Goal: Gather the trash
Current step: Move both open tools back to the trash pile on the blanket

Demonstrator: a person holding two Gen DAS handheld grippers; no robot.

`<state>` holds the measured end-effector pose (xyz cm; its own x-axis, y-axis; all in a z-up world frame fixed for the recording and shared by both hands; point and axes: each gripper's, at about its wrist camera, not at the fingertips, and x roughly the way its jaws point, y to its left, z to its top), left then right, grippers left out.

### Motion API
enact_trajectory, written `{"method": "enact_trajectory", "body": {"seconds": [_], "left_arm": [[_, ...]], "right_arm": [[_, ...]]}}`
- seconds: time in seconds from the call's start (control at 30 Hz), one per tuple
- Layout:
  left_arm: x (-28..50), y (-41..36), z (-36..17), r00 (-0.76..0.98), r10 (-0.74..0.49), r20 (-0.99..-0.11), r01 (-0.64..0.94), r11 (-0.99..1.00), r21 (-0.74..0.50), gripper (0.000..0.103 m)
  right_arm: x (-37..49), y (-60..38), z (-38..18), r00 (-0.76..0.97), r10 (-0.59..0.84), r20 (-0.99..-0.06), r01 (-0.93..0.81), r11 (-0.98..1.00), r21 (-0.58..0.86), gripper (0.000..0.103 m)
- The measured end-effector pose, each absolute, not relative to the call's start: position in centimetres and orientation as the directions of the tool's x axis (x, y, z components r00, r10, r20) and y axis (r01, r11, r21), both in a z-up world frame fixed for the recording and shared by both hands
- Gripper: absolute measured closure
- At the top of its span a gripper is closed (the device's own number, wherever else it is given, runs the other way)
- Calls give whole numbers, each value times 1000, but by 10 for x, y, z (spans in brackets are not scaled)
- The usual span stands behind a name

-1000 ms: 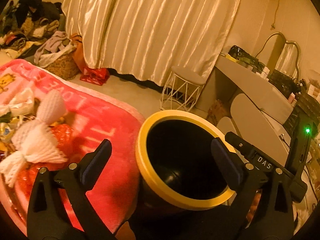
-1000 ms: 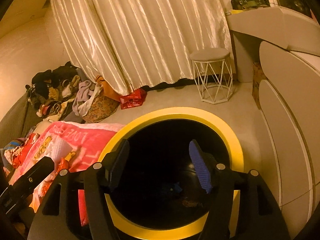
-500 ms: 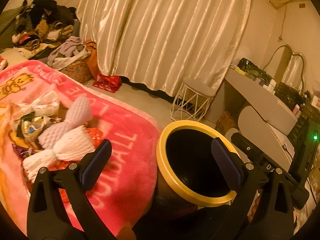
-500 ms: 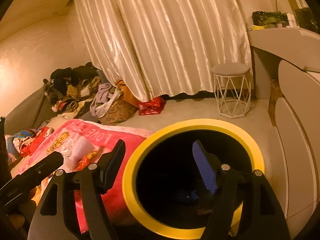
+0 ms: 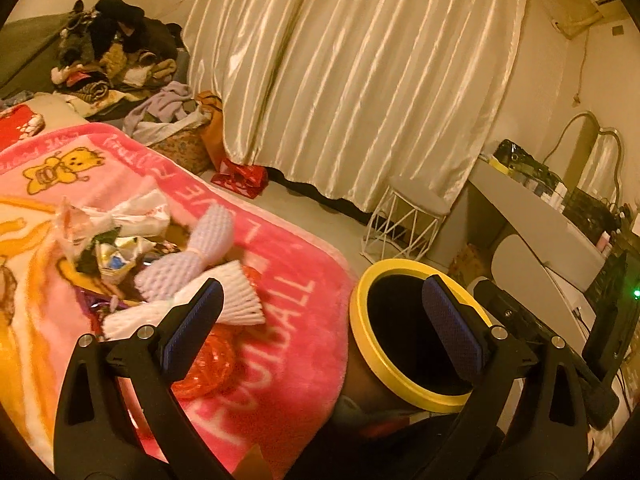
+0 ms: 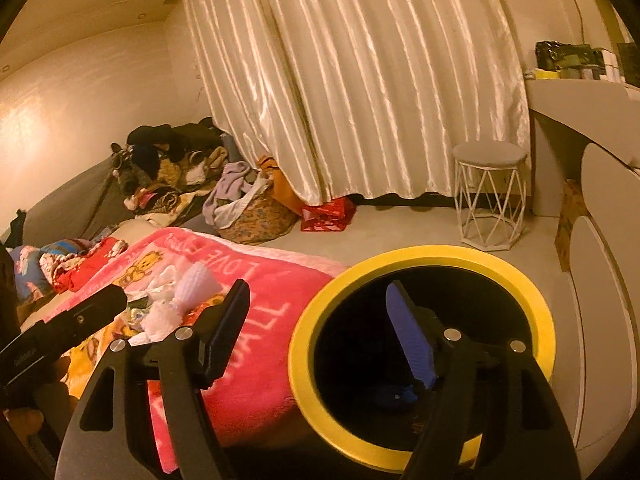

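A black bin with a yellow rim point(image 5: 362, 316) point(image 6: 304, 380) stands against the bed's corner. A heap of trash lies on the pink blanket point(image 5: 288, 332): white foam fruit nets point(image 5: 208, 236), crumpled wrappers point(image 5: 116, 256), a red shiny wrapper point(image 5: 208, 364). The nets also show in the right wrist view point(image 6: 192, 284). My left gripper point(image 5: 324, 324) is open and empty, between the heap and the bin. My right gripper point(image 6: 320, 328) is open and empty, above the bin's left rim.
A white wire stool point(image 6: 490, 196) stands by the cream curtain point(image 6: 360, 80). A basket of clothes point(image 6: 252, 208) and a red bag point(image 6: 328, 212) sit on the floor. A clothes pile point(image 5: 112, 52) lies at the far left. A white dresser point(image 5: 532, 216) stands right.
Both grippers have swung left, away from over the bin toward the blanket. More of the trash heap is in view, and the bin has shifted right in both views.
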<state>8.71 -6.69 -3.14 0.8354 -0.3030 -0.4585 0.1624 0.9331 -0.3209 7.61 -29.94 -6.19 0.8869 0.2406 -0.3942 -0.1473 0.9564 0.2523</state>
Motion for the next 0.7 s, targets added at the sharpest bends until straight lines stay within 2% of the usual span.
{"method": "enact_trajectory", "body": {"seconds": [0.37, 0.7], "left_arm": [[78, -36, -24, 863, -251, -439, 109, 940, -322, 12], [73, -1, -22, 878, -191, -438, 37, 941, -336, 12]], "right_arm": [[70, -269, -55, 878, 302, -370, -239, 949, 206, 34], [74, -238, -53, 848, 366, -384, -324, 931, 172, 33]]}}
